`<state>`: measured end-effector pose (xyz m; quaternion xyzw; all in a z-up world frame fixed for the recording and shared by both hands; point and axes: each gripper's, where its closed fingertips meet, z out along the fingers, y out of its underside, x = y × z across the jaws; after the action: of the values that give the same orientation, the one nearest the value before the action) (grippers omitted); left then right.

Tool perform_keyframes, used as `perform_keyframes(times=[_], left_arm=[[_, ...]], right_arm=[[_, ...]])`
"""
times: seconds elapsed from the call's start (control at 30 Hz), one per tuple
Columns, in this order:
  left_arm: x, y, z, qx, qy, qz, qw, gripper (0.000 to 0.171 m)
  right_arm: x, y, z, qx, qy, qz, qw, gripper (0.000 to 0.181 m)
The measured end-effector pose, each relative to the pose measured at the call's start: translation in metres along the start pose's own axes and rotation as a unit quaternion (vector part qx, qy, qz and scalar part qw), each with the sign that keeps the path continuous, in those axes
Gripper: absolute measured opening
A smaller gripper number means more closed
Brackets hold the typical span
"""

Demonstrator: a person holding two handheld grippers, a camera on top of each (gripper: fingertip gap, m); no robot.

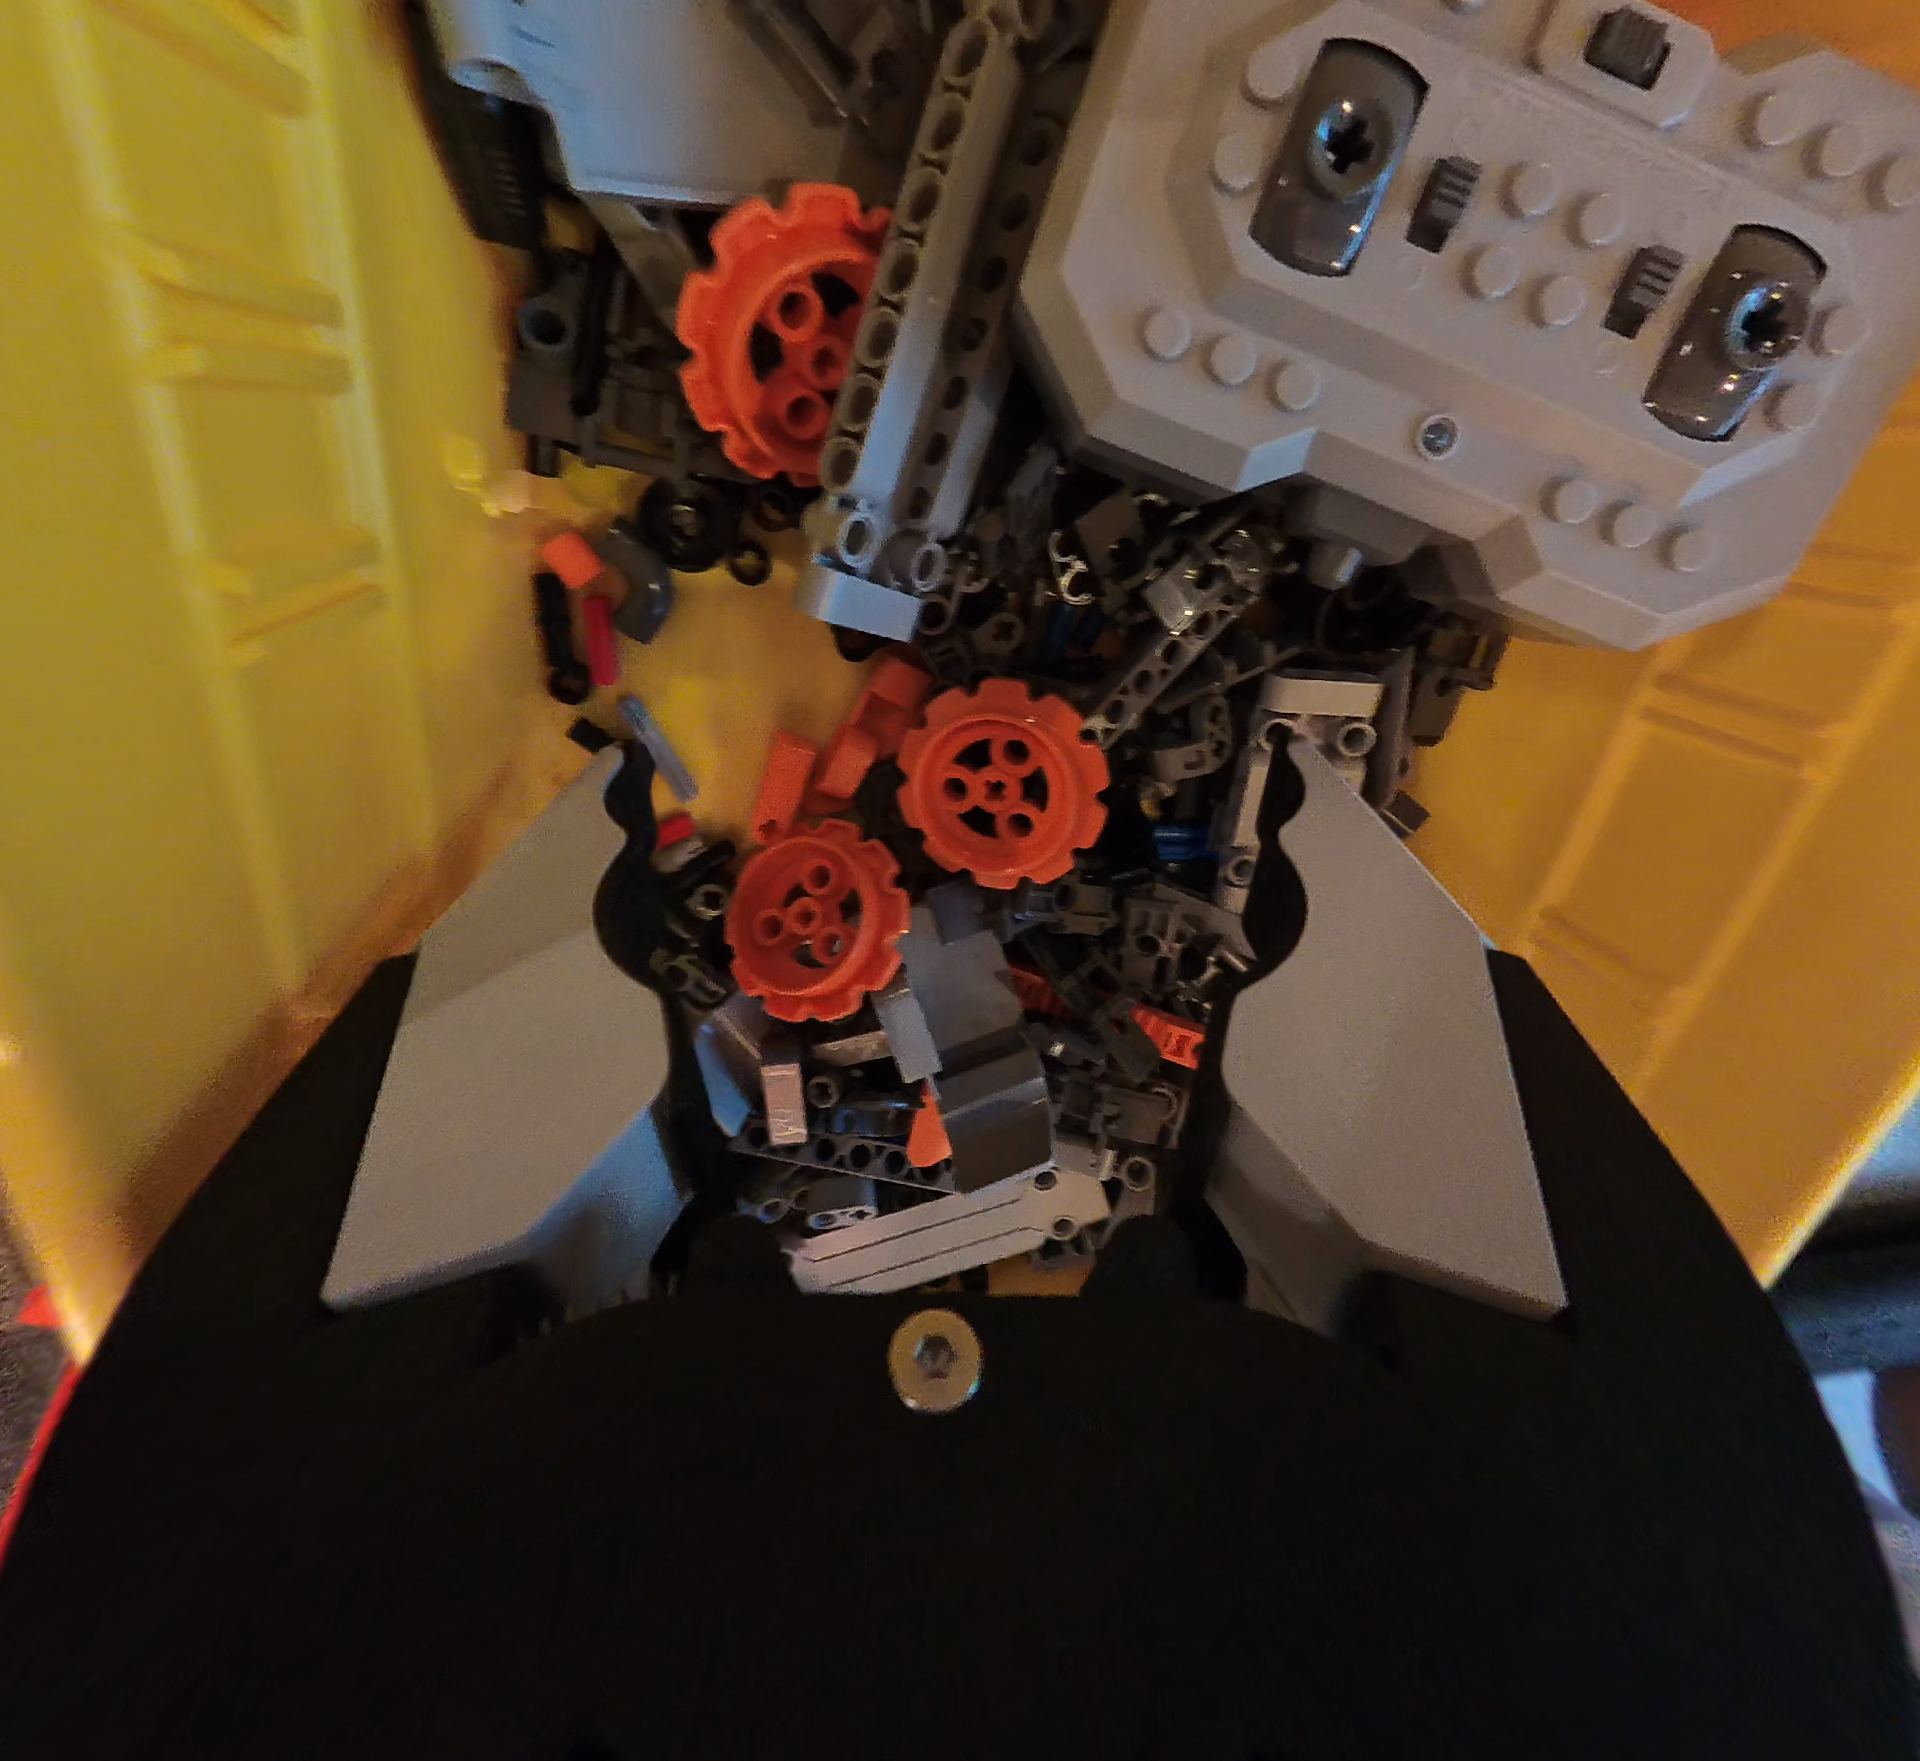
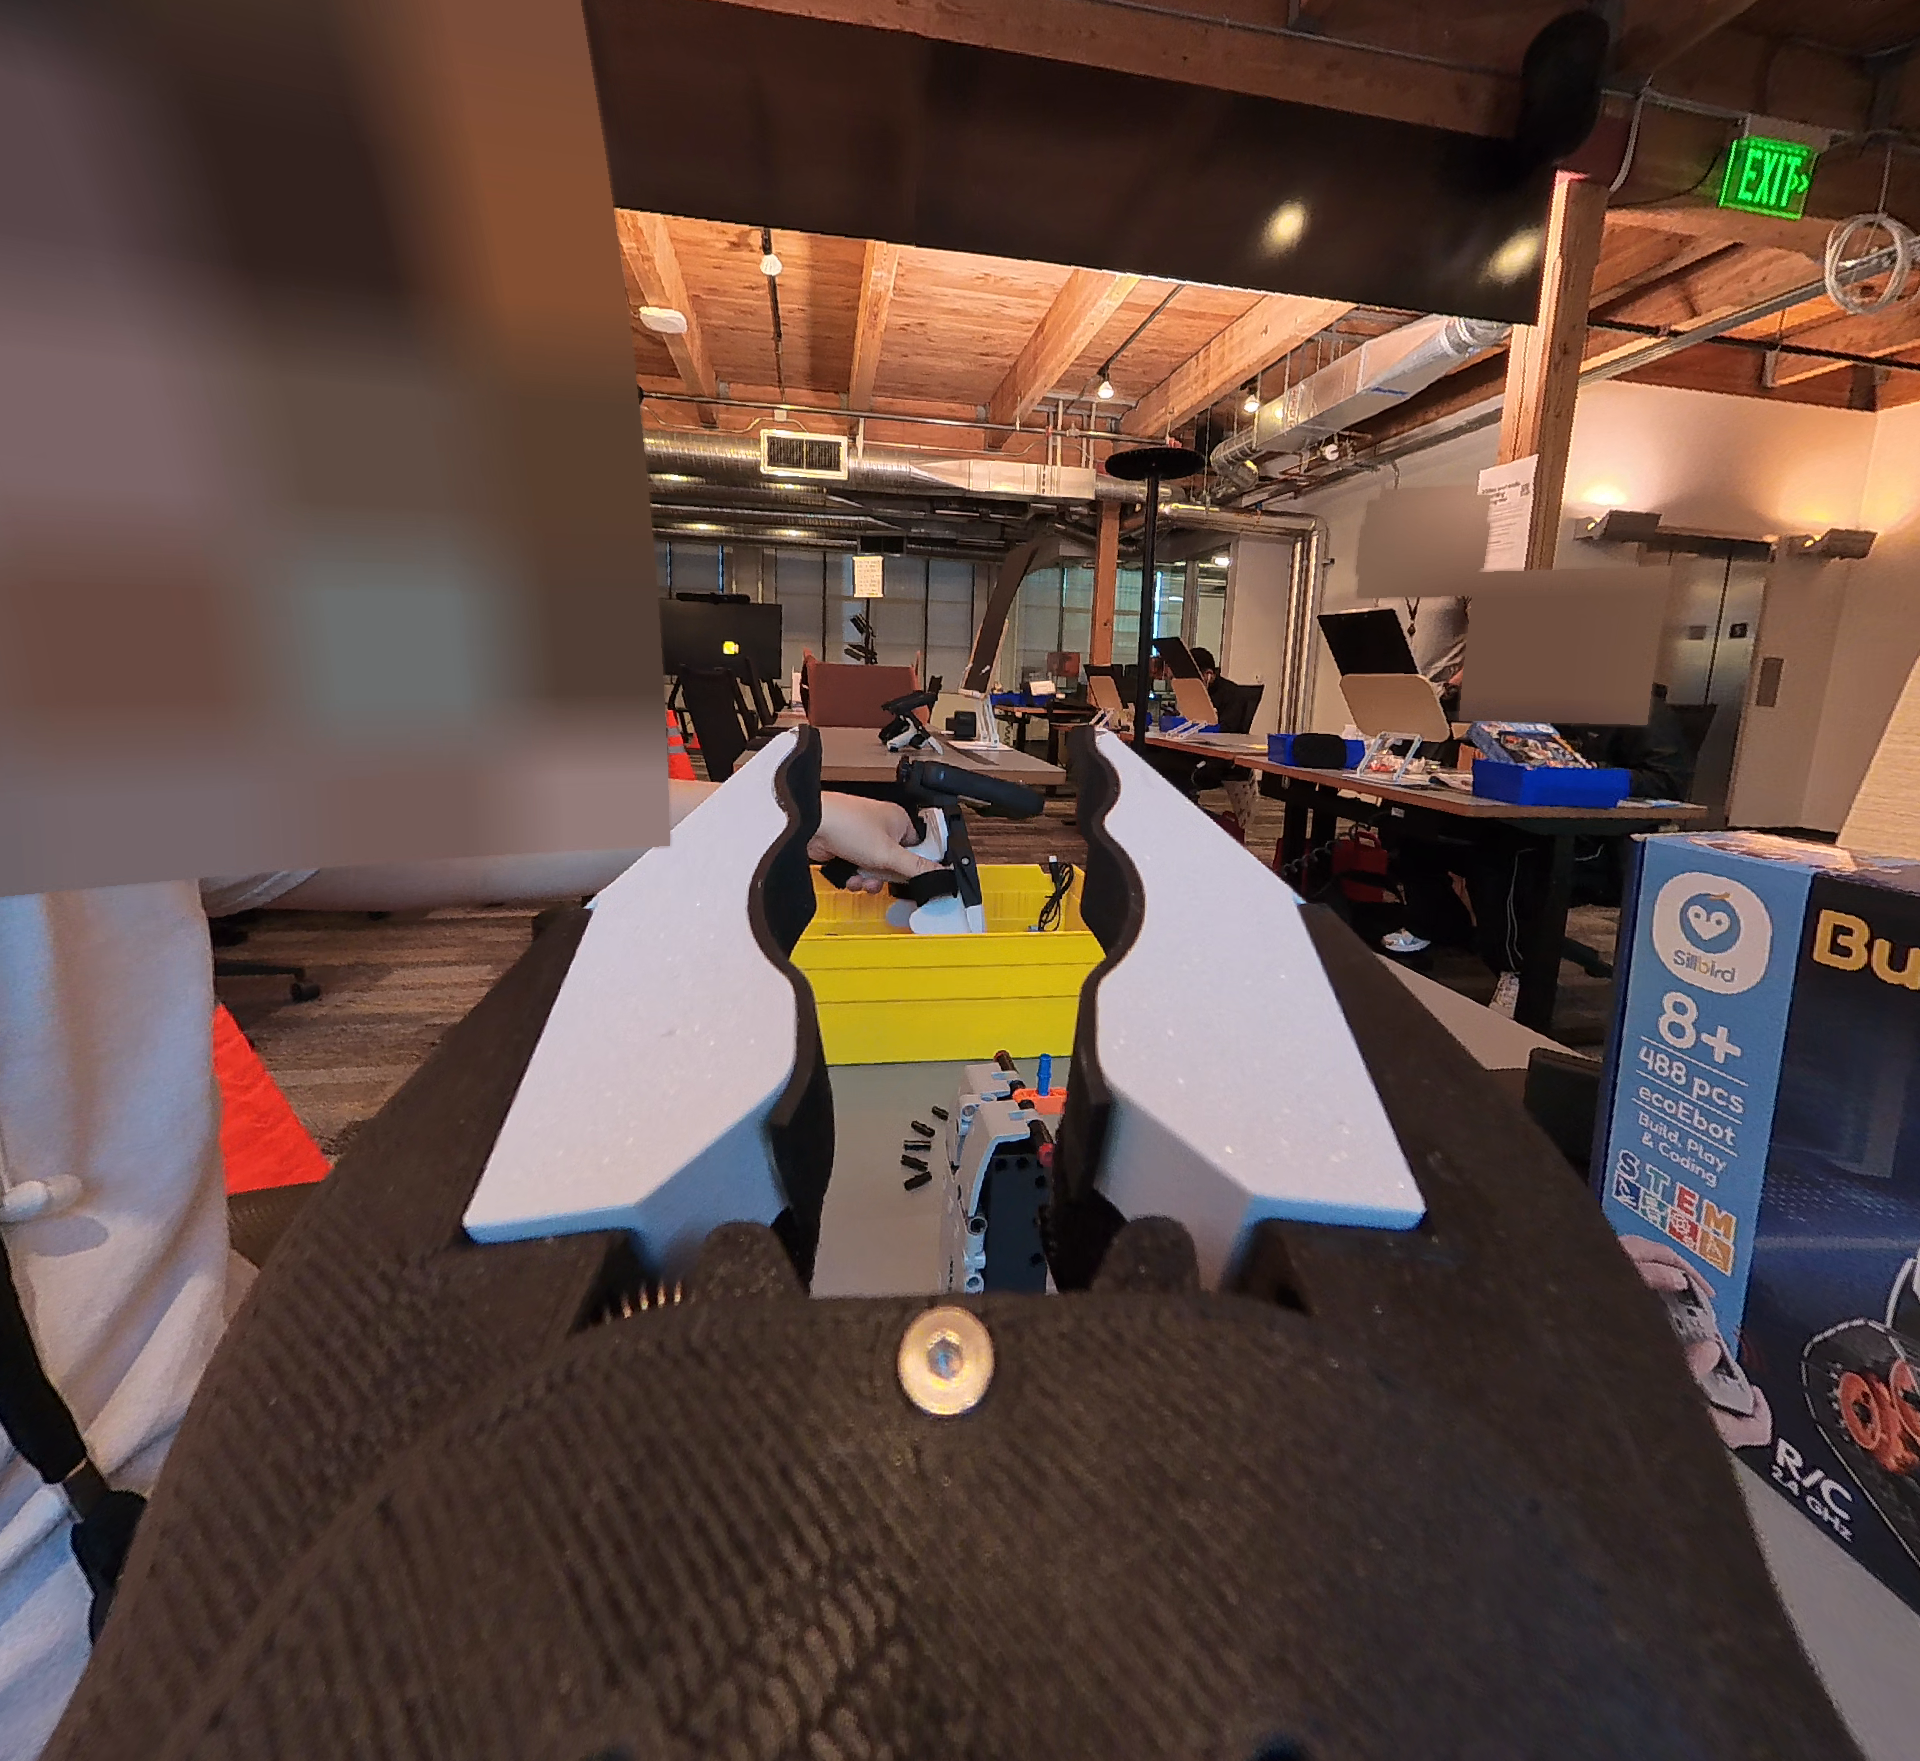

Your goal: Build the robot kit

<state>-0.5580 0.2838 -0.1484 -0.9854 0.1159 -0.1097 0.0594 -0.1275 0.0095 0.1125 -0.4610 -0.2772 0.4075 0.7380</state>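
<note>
Left gripper (image 1: 951,766) spread, plunged into yellow bin (image 1: 208,361) – right gripper (image 2: 940,755) level, parted

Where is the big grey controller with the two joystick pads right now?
In the left wrist view, the grey controller lies at the upper right inside the yellow bin, atop the loose pieces, beside a long grey beam, beyond the open left tongs.

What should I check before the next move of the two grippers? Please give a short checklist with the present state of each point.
1. Left gripper open over the parts: ok.
2. Left gripper inside the yellow bin: ok.
3. Orange wheels lie between its fingers: ok.
4. Right gripper open and empty: ok.
5. Right gripper clear of the small grey assembly on the table: cannot tell.
6. Left fingers touch the parts: cannot tell.
</note>
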Motion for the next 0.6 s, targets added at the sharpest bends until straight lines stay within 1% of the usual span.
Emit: perform_keyframes(times=[0.13,0.23,0.27,0.33,0.37,0.43,0.53,0.6], left_arm=[[-0.009,-0.002,-0.004,0.014,-0.018,0.000,1.000,0.114],[-0.012,0.004,0.000,0.004,-0.021,-0.015,1.000,0.112],[-0.013,0.003,0.000,0.006,-0.025,-0.017,1.000,0.108],[-0.013,0.003,0.001,0.006,-0.026,-0.019,0.999,0.108],[-0.011,0.003,0.003,0.004,-0.021,-0.021,1.000,0.112],[-0.013,0.001,0.003,0.004,-0.027,-0.019,0.999,0.110],[-0.012,-0.003,0.004,0.005,-0.026,-0.016,1.000,0.112],[-0.010,-0.003,0.005,0.003,-0.019,-0.015,1.000,0.117]], right_arm=[[0.000,0.002,0.001,-0.004,0.000,-0.001,1.000,0.048],[0.001,0.002,0.001,-0.004,0.002,-0.001,1.000,0.048],[0.000,0.002,0.001,-0.003,0.001,0.000,1.000,0.048],[0.001,0.002,0.000,-0.003,0.001,-0.001,1.000,0.048],[0.001,0.002,0.000,-0.003,0.001,-0.001,1.000,0.048],[0.000,0.001,0.000,-0.002,0.001,0.000,1.000,0.048],[0.000,0.001,0.000,-0.002,0.000,0.000,1.000,0.048],[0.000,0.001,0.000,-0.002,0.000,-0.001,1.000,0.048]])
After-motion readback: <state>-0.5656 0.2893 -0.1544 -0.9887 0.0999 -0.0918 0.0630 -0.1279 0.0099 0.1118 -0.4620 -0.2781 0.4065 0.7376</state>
